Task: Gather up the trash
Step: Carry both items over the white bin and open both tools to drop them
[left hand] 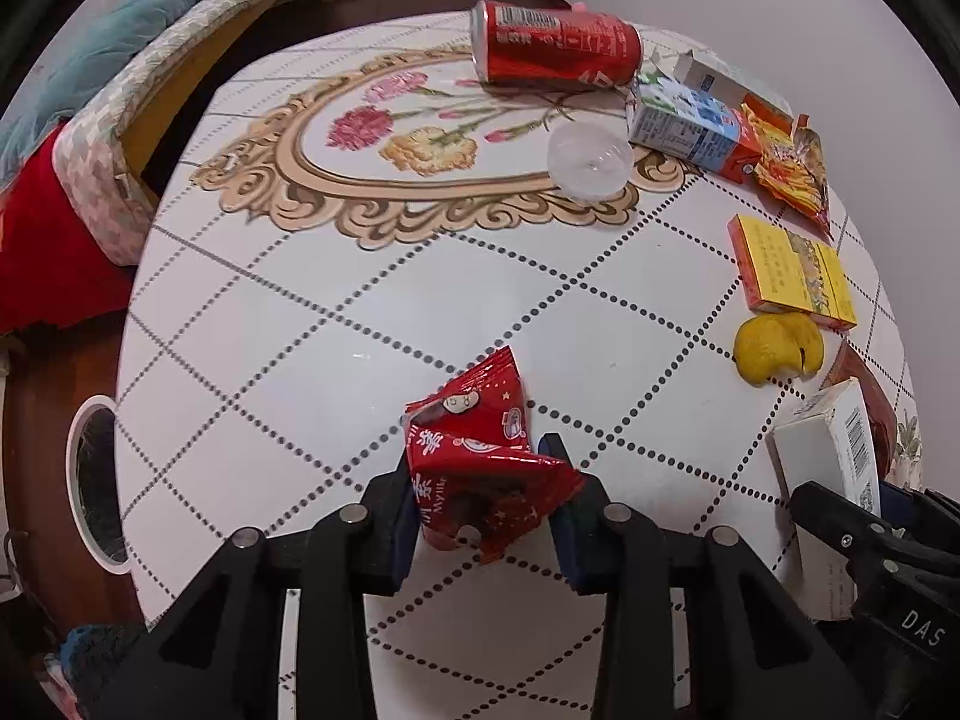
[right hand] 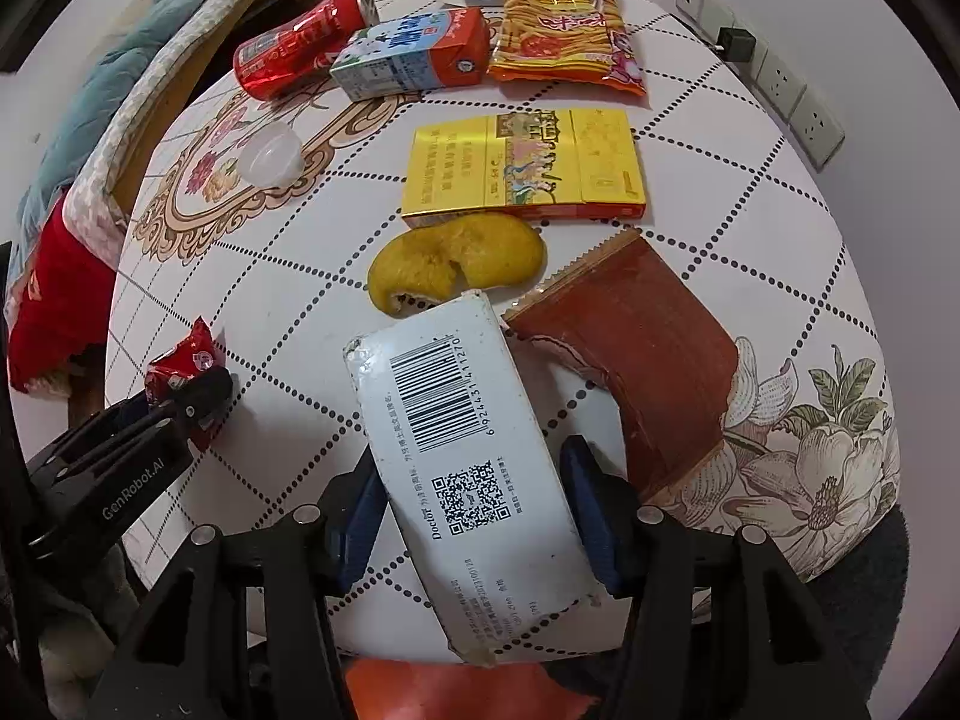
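Note:
My left gripper (left hand: pixel 480 498) is shut on a crumpled red snack wrapper (left hand: pixel 480 456), held just above the table near its front edge; it also shows in the right wrist view (right hand: pixel 186 366). My right gripper (right hand: pixel 474 504) is shut on a white box with a barcode (right hand: pixel 462 450), also seen at the right of the left wrist view (left hand: pixel 834 456). On the table lie a red soda can (left hand: pixel 552 45), a milk carton (right hand: pixel 414 54), a noodle packet (right hand: pixel 564 36), a yellow box (right hand: pixel 522 165), a yellow peel (right hand: pixel 456 264), a brown wrapper (right hand: pixel 648 348) and a clear plastic cup (left hand: pixel 591 159).
The round table (left hand: pixel 312 324) has a white cloth with a dotted diamond pattern. A white-rimmed bin (left hand: pixel 99 480) stands on the floor at its left. A bed with a teal blanket (left hand: pixel 132 42) lies far left. Wall sockets (right hand: pixel 780 84) are at the right.

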Demonstrator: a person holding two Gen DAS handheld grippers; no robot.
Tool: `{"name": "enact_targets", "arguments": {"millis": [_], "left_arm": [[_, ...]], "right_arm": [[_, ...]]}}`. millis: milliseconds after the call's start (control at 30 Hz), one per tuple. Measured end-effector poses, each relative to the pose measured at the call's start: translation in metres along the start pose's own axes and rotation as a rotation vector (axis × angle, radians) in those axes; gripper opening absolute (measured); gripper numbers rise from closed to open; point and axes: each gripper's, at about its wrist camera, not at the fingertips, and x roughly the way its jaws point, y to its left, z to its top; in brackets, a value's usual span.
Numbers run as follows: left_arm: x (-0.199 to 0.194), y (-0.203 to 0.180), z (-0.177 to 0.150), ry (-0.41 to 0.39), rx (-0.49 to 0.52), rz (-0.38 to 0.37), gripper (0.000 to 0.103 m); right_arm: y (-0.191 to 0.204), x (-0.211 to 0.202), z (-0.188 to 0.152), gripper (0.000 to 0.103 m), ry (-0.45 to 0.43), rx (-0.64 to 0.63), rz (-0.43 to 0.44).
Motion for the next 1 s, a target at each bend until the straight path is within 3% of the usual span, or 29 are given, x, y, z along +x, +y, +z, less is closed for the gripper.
{"name": "enact_targets", "arguments": {"millis": [267,567,833,1000], "left_arm": [[-0.041,0.01,-0.005,-0.071,-0.018,0.01,0.032],[-0.126,0.051,0.003,-0.242,-0.075,0.053,0.032],[-0.191,0.134,0.006,-0.341,-0.18,0.141,0.032],[-0.205,0.213,-0.012,-0.332,-0.284,0.231,0.032]], "right_arm": [[0.003,-0.023,-0.006,0.057,-0.049,-0.024,0.04],[0.034,-0.071,-0.001,0.057,-0.12,-0.069,0.155],[0.13,-0.116,0.013,0.057,-0.163,-0.226,0.303],[0.231,-0.119,0.016,0.057,-0.12,-0.379,0.404]]}}
